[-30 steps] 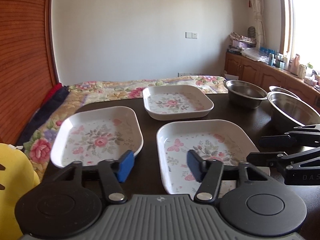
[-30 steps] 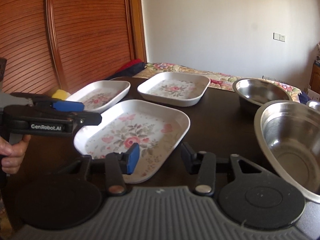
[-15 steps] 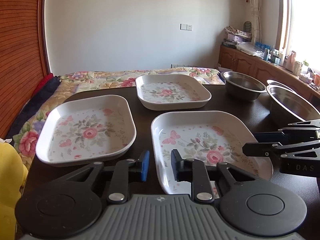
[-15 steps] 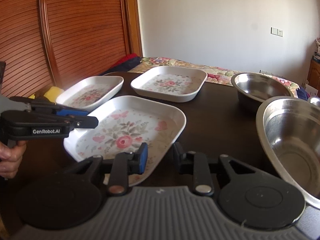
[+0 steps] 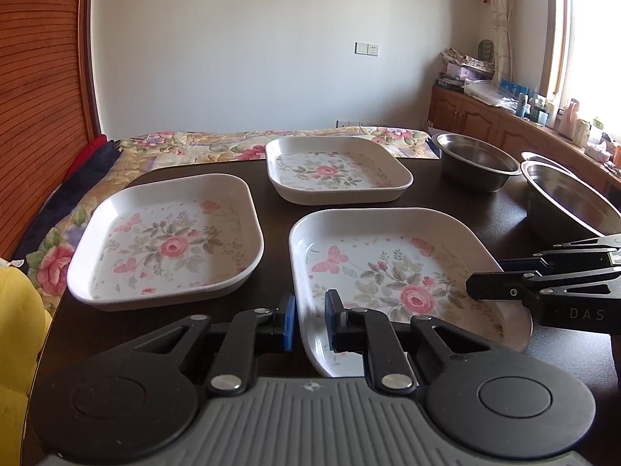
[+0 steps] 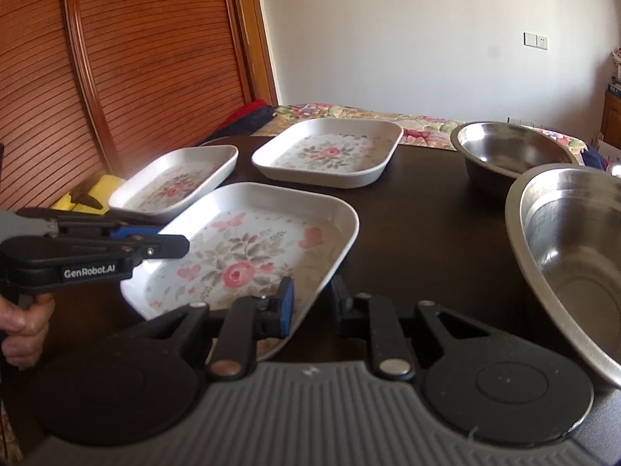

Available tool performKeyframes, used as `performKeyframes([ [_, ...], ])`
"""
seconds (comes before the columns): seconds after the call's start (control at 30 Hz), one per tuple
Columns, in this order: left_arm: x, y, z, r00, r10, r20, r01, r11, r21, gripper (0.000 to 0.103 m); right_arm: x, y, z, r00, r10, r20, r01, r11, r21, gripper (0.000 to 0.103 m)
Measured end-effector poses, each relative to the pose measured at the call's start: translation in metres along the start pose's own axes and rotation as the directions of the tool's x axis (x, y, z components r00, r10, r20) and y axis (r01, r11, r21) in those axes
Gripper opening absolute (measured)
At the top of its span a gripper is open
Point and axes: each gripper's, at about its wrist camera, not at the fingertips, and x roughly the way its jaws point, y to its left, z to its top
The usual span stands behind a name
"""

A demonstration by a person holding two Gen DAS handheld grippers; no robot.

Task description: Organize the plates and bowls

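Three white floral plates lie on the dark table (image 5: 271, 213). The near plate (image 5: 388, 272) (image 6: 240, 256) is held from both sides. My left gripper (image 5: 310, 320) is shut on its left front rim, and in the right wrist view the left gripper (image 6: 174, 242) shows at that same rim. My right gripper (image 6: 312, 303) is shut on the right front rim; the left wrist view catches it (image 5: 477, 283) from the side. A second plate (image 5: 167, 240) (image 6: 174, 178) lies to the left and a third (image 5: 333, 171) (image 6: 330, 155) behind.
A small steel bowl (image 5: 473, 163) (image 6: 508, 151) and a large one (image 5: 570, 202) (image 6: 574, 244) stand on the table's right. A floral quilt (image 5: 194, 143) lies beyond the table, a yellow object (image 5: 15, 330) at its left edge. A hand (image 6: 19, 322) holds the left gripper's handle.
Both grippers have gone from wide open to shut, each with the near plate's rim between its fingers. Both cameras have moved slightly closer to the plate.
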Motion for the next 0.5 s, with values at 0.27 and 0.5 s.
performKeyframes([
  [0.27,-0.012,-0.001,-0.003,1.0,0.004,-0.006,-0.004,0.999,-0.032,0.017,-0.006,0.002,-0.002,1.0,-0.004,0.007,0.004,1.0,0.002,0.017],
  [0.5,-0.032,-0.01,-0.006,1.0,-0.001,0.007,0.001,1.0,-0.021,0.017,-0.025,0.005,-0.005,1.0,-0.012,0.027,0.012,1.0,-0.005,0.017],
])
